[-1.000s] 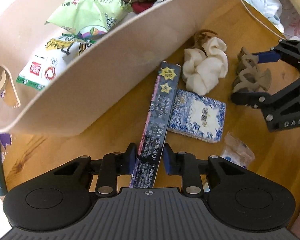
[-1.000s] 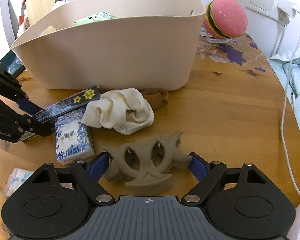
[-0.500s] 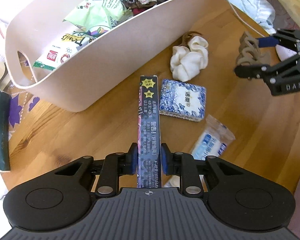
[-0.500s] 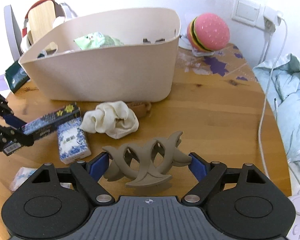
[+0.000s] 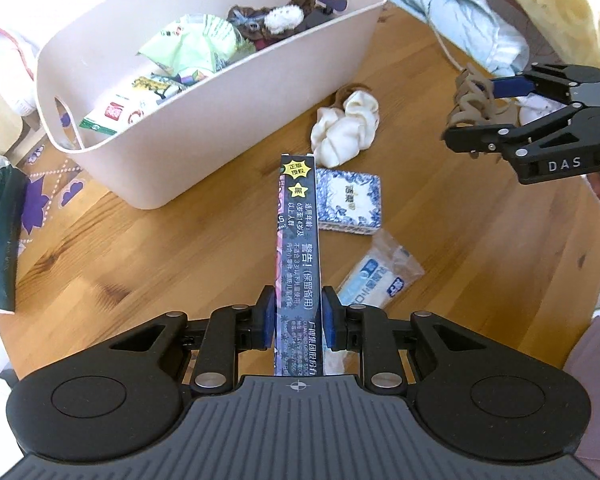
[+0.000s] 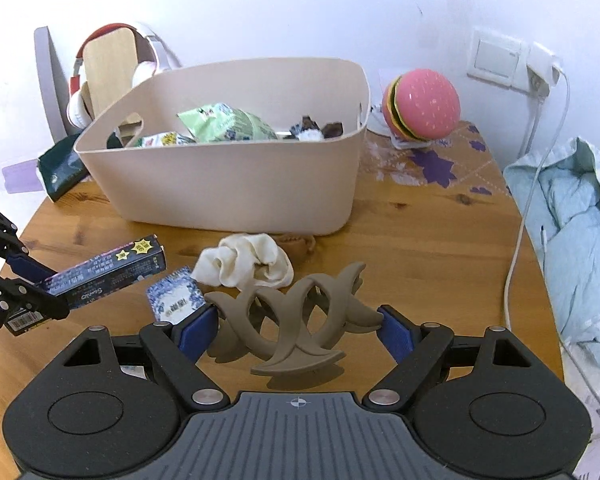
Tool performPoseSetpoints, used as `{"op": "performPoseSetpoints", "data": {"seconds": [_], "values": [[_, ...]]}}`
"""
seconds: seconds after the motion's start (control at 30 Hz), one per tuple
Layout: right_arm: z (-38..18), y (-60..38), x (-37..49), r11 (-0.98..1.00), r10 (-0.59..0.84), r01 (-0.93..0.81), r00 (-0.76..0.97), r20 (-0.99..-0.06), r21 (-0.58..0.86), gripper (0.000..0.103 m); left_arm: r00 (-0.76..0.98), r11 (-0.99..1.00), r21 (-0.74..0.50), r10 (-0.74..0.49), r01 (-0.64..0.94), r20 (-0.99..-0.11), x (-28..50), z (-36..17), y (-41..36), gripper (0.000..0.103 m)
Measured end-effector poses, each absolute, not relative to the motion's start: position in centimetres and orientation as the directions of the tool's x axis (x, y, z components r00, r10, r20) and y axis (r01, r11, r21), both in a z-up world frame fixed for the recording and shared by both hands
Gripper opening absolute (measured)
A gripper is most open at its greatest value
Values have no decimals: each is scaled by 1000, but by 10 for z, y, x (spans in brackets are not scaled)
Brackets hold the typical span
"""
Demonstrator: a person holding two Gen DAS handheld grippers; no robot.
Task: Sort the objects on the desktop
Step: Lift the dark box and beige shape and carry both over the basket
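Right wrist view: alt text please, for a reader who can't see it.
The right gripper holds a taupe hair claw clip above a wooden table; behind stands a beige bin of snack packets. At left, the left gripper clamps a long dark box.

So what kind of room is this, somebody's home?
Probably a home, maybe a bedroom: a wooden table against a wall, rumpled bedding beside it, headphones and a burger-shaped toy at the back.

Matt plastic bin (image 6: 236, 188), wooden table (image 6: 420, 248)
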State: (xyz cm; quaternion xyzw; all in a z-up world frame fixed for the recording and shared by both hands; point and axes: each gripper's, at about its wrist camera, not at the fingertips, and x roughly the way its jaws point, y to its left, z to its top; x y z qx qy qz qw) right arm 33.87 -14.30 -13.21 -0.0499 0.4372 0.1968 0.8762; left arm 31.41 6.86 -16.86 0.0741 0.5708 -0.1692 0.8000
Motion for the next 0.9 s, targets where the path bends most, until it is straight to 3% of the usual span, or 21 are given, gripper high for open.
{"op": "performPoseSetpoints", "data": {"seconds": [0.5, 0.9], "values": [[-84, -139, 347, 895, 350, -440, 599, -720, 69, 85, 396, 934, -132, -265, 332, -879, 300, -106, 82, 24], [-53, -122, 384, 885, 362, -464, 653, -665, 26, 85, 513, 954, -120, -251, 274, -821, 326, -67, 104, 24]]}}
